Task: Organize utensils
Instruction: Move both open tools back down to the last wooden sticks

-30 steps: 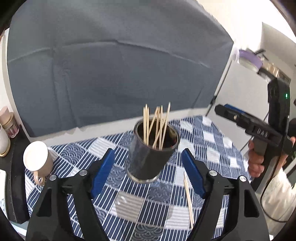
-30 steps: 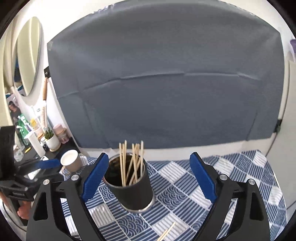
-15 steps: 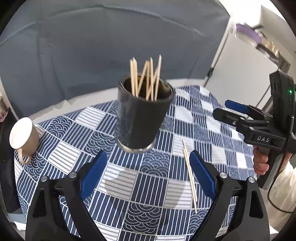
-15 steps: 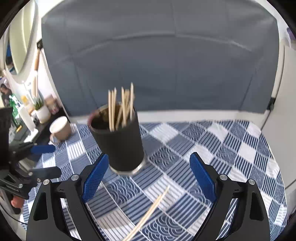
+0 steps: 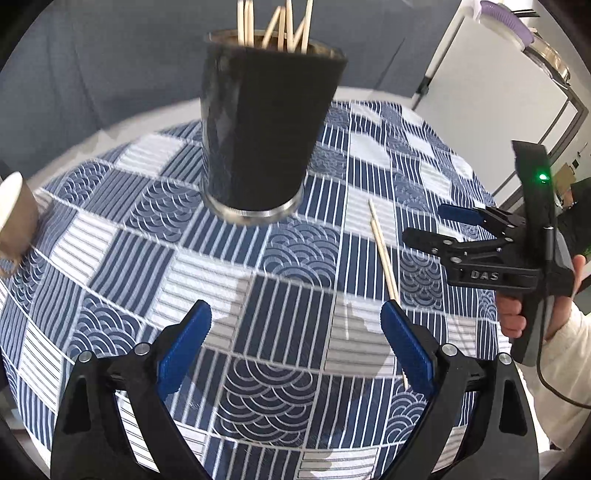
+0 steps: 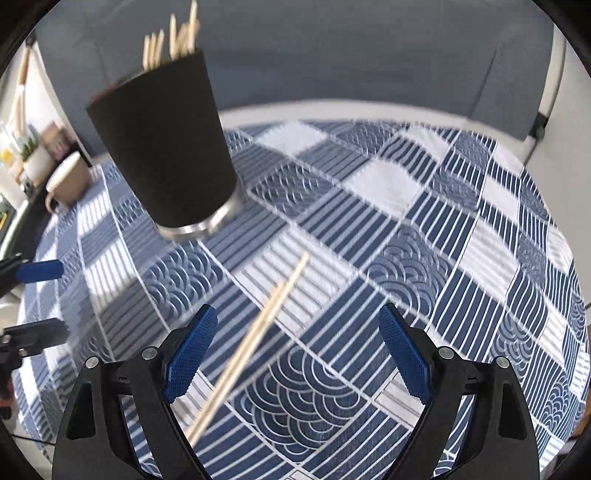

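A tall black tapered cup with a metal base ring point(image 5: 258, 122) is seen standing upright on the desk, which is covered by a blue-and-white patchwork-patterned cloth point(image 5: 280, 288), and a bundle of thin pale wooden chopsticks point(image 5: 275, 26) is already held upright inside it, so that most of the sorting appears to be done. Two more thin wooden chopsticks point(image 5: 384, 254) are left lying side by side on the cloth, near the cup but apart from it, on its right in the left wrist view; in the right wrist view they are seen running diagonally between the fingers. The left tool point(image 5: 295, 343) is held spread wide above the cloth with nothing between its blue pads point(image 5: 184, 343), and the right tool point(image 6: 295, 350) is likewise spread wide and empty, poised over the loose pair. A beige mug with a handle point(image 6: 68, 181) is seen at the desk's far left edge, untouched. It is judged that what remains is for the loose pair to be picked up and dropped into the cup with the others, the right tool being the better placed for this
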Tool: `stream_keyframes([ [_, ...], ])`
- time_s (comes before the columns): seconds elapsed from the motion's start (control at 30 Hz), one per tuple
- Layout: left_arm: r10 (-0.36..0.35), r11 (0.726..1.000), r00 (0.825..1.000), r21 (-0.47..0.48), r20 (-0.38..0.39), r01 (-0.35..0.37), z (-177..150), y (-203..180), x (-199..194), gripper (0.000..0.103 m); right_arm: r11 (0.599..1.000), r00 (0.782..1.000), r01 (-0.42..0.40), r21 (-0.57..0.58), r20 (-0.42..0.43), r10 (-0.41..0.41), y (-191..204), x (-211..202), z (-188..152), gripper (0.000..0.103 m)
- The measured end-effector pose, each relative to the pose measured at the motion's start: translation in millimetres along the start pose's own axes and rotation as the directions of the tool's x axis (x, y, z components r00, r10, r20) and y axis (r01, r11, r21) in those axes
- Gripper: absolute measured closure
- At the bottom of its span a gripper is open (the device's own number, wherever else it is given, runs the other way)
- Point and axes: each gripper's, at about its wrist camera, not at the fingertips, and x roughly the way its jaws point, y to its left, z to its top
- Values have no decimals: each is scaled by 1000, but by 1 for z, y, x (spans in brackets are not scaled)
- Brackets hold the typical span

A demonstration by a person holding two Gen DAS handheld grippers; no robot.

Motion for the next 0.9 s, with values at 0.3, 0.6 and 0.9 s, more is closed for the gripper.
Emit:
stream_keyframes([
  [0.3, 1, 1000, 996, -30, -87, -3, -19, -3, 26, 12, 998, 994, 56, 2, -93, -55, -4, 31, -17, 18],
  [0.6, -20, 998, 988, 58, -153, 29, -15, -34, 58, 12, 999, 991, 44, 33, -127, -39, -4, 36, -11, 17],
  [0.9, -18, 996, 984, 88, -179, 34, 10, -53, 83, 12, 994, 983, 45, 104, -183, -26, -15, 40, -12, 14],
])
